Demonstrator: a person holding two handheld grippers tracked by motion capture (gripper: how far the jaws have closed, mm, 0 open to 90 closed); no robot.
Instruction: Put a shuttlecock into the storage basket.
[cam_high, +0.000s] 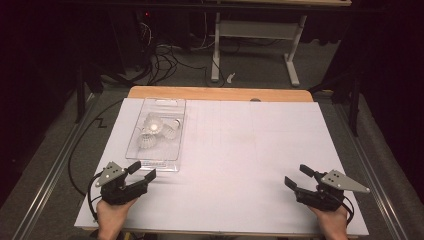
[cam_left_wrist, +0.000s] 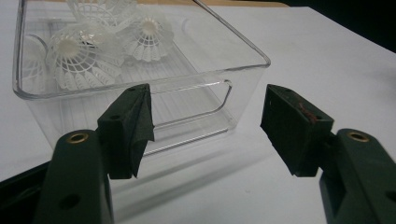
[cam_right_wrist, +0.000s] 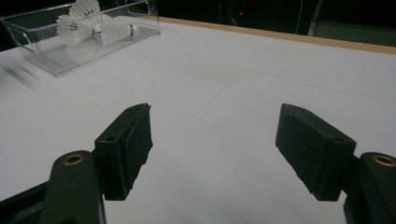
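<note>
A clear plastic tray (cam_high: 177, 131) lies on the left part of the white table sheet (cam_high: 240, 150), with several white shuttlecocks (cam_high: 150, 131) inside. My left gripper (cam_high: 141, 171) sits open just in front of the tray's near end, nothing between its jaws. In the left gripper view the tray wall (cam_left_wrist: 196, 88) stands right ahead of the open jaws, shuttlecocks (cam_left_wrist: 79, 56) behind it. My right gripper (cam_high: 298, 176) rests open at the front right of the table, empty. The right gripper view has the tray (cam_right_wrist: 42, 53) and a shuttlecock (cam_right_wrist: 93, 28) far off at the upper left.
The table's wooden far edge (cam_high: 220, 93) lies beyond the tray. Cables (cam_high: 165, 60) and a white desk frame (cam_high: 216, 50) stand on the floor behind the table. A black cable (cam_high: 75, 150) trails off the left side.
</note>
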